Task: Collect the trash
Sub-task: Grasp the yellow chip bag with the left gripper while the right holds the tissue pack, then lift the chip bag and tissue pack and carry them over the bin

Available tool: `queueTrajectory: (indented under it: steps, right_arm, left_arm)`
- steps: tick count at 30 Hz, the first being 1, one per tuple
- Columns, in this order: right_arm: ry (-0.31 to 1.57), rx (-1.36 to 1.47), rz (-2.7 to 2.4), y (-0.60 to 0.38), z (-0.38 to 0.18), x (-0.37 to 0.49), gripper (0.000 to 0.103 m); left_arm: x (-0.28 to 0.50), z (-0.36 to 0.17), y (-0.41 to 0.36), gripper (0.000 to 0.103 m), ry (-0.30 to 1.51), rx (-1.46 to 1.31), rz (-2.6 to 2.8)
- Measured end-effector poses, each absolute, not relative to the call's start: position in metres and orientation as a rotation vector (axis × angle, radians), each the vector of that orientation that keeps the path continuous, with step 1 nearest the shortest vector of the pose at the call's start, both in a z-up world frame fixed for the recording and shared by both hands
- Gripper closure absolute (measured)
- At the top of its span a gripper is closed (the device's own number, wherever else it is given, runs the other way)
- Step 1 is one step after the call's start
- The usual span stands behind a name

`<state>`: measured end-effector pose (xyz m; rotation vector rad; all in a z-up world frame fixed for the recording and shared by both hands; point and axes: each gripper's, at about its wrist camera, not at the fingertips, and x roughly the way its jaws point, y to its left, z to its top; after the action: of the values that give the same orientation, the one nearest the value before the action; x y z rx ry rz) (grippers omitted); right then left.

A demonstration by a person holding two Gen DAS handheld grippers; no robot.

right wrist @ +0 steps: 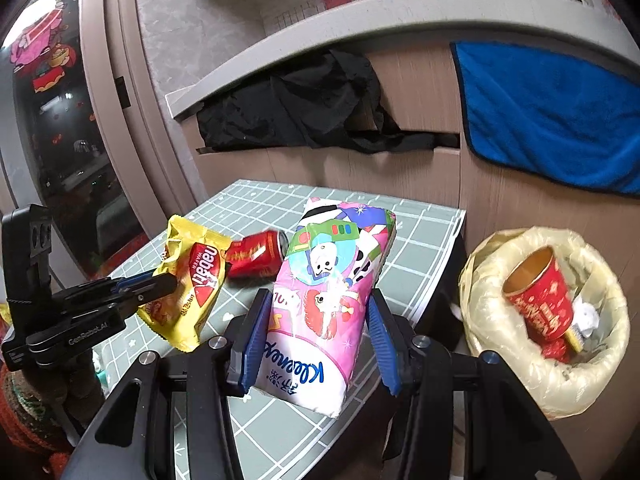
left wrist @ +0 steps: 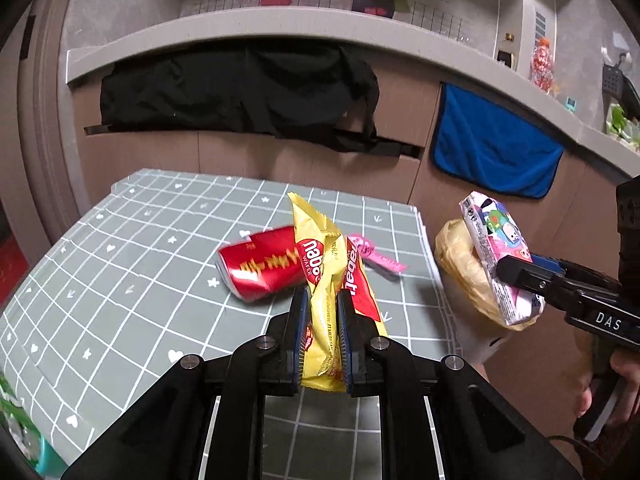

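Left gripper (left wrist: 322, 312) clamps the wrapper (left wrist: 328, 280); right gripper (right wrist: 316, 340) clamps the tissue pack (right wrist: 328, 292) — both lifted. Bin (right wrist: 500, 364) holds a cup (right wrist: 540, 300). Left on the table (left wrist: 120, 280): can (left wrist: 260, 264), and a pink scrap (left wrist: 376, 256) — probably trash.

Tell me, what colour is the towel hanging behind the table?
Bright blue towel, clearest in the right wrist view.

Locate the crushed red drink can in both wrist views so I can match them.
Left wrist: the crushed red drink can lies left of centre on the grey grid-patterned tablecloth, partly behind the yellow wafer wrapper.
Right wrist: the can lies centre-left, between the wrapper and the pink tissue pack.
Shared landmark: the blue towel.
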<state>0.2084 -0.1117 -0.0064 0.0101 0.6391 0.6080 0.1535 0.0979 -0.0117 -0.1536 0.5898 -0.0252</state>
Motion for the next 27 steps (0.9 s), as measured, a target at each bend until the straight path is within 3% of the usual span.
queueTrajectory:
  steps: [16,27]
  right_arm:
    - [0.556,-0.054,0.576,-0.120,0.018,0.190,0.059]
    - [0.444,-0.001,0.434,-0.193,0.057,0.185,0.059]
  left_arm:
    - [0.134,0.029,0.075,0.088,0.468,-0.119,-0.061]
    - [0.166,0.083,-0.001,0.088,0.308,-0.061,-0.237]
